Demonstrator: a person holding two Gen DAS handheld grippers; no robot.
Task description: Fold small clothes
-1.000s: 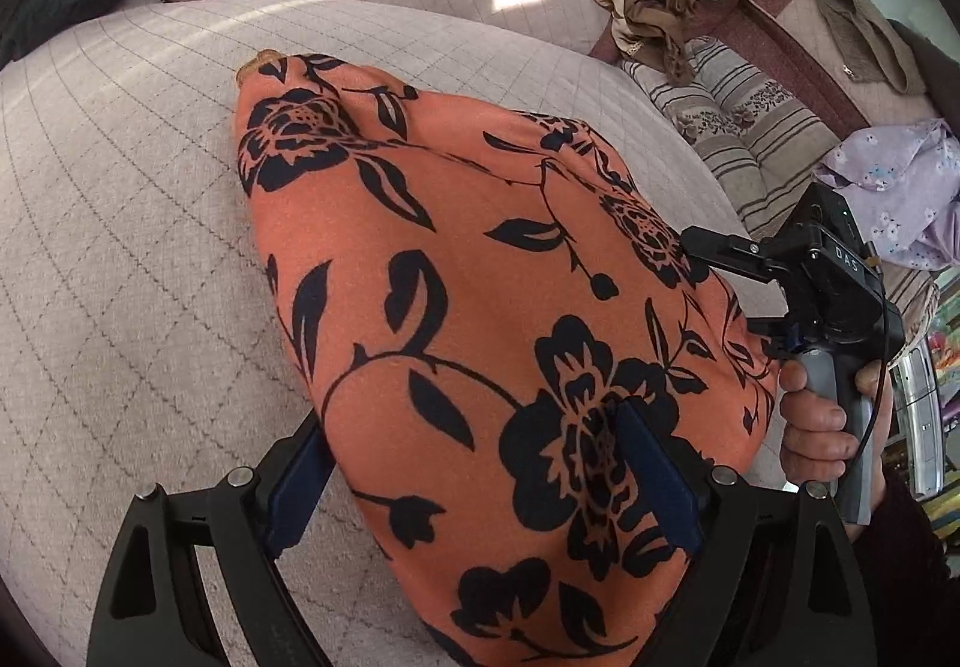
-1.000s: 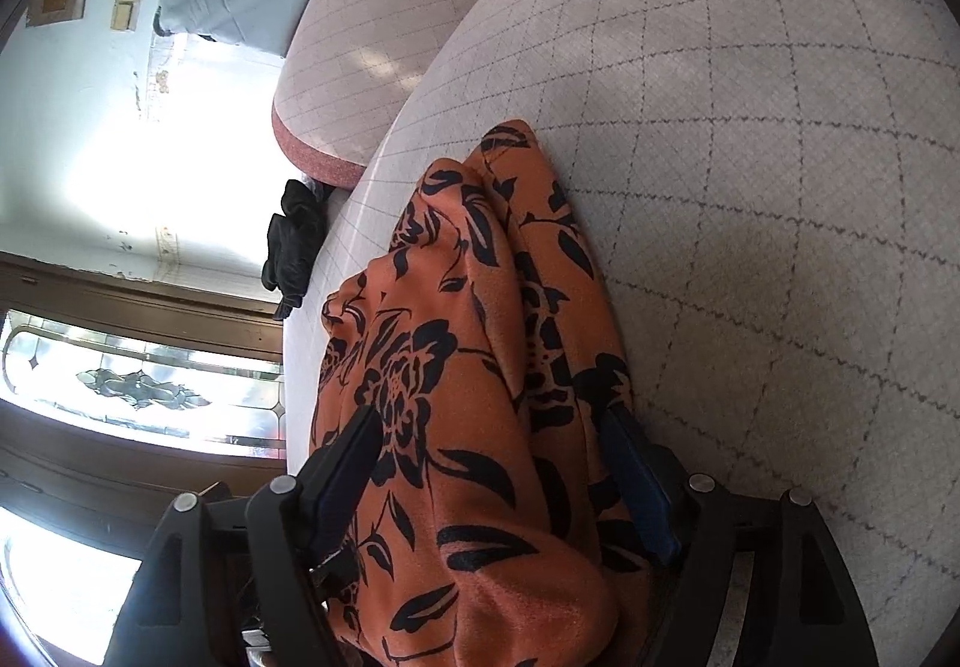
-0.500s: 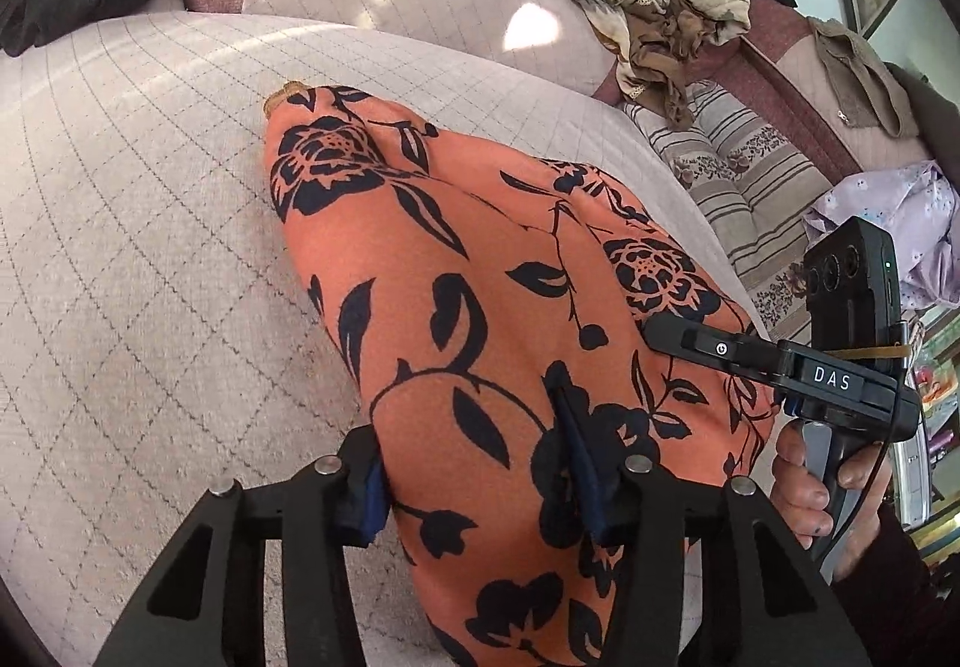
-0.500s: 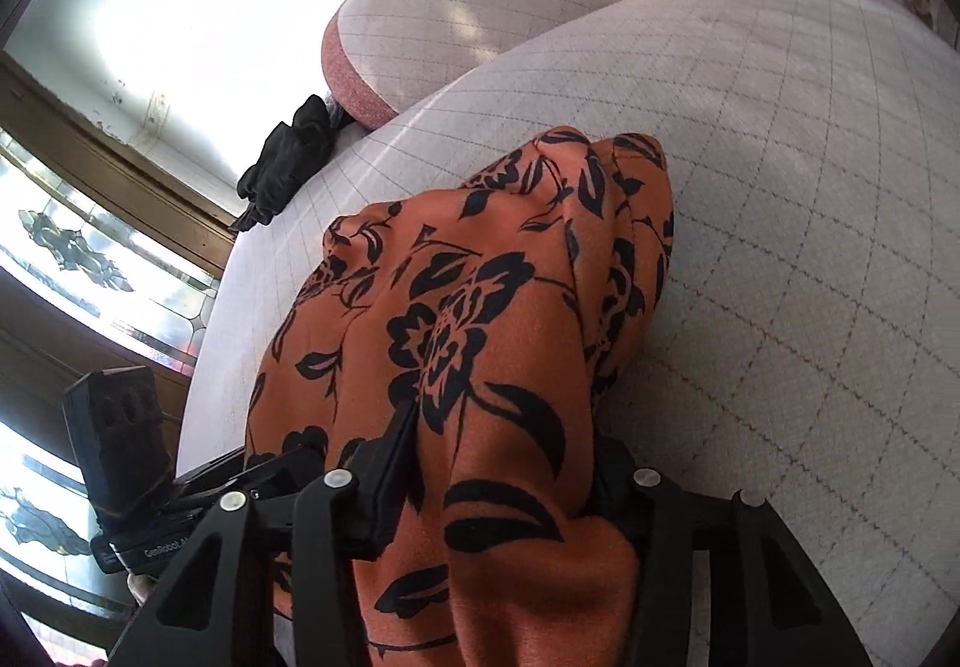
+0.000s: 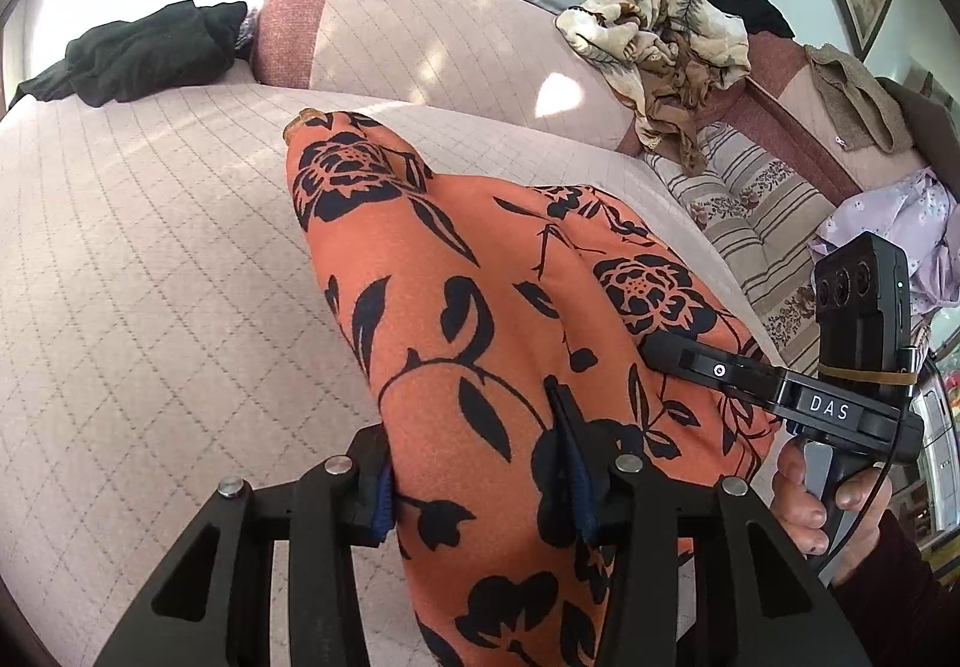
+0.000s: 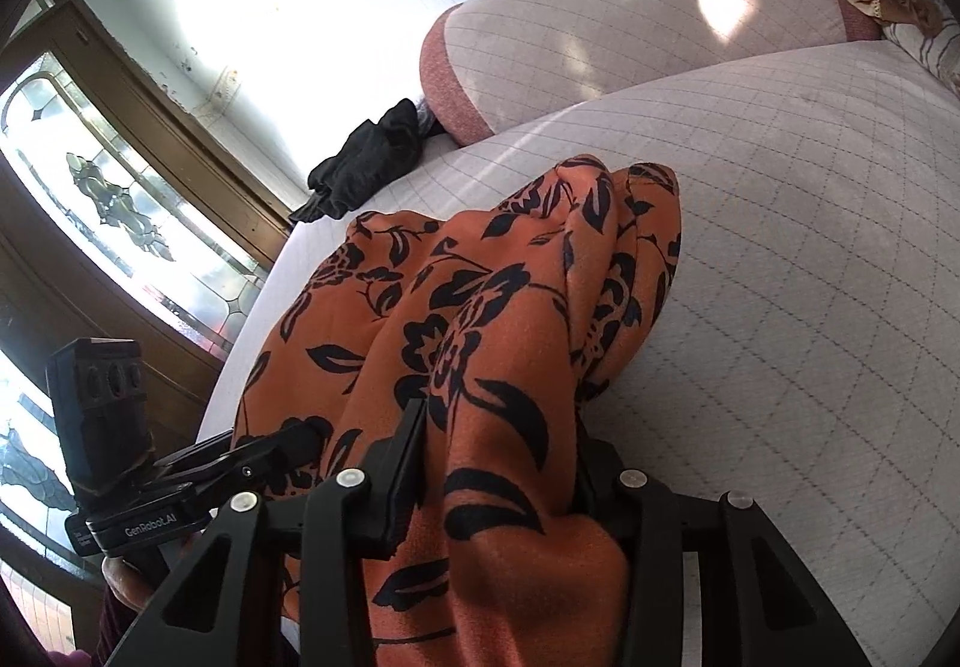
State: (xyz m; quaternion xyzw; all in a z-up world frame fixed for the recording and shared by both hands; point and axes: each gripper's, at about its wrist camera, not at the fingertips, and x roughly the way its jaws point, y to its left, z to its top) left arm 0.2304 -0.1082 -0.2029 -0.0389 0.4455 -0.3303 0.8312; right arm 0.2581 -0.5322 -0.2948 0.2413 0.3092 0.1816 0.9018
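An orange garment with black flowers (image 5: pixel 492 319) lies stretched across the quilted beige sofa seat (image 5: pixel 150 277); it also shows in the right wrist view (image 6: pixel 480 319). My left gripper (image 5: pixel 480 481) is shut on the near edge of the garment, cloth bunched between its blue pads. My right gripper (image 6: pixel 498 463) is shut on the same edge further right, and its body shows in the left wrist view (image 5: pixel 780 397). The left gripper's body shows in the right wrist view (image 6: pixel 120 457). The garment's far end rests on the seat.
A black cloth (image 5: pixel 144 55) lies at the seat's far left corner. A crumpled beige patterned garment (image 5: pixel 666 49) sits on the sofa back. A striped cushion (image 5: pixel 756 211) and a lilac garment (image 5: pixel 900 223) lie to the right. A glass-paned door (image 6: pixel 120 199) is at left.
Both grippers closed from open onto the garment's near edge and lifted it, the views tilting up so that more of the sofa back and room shows.
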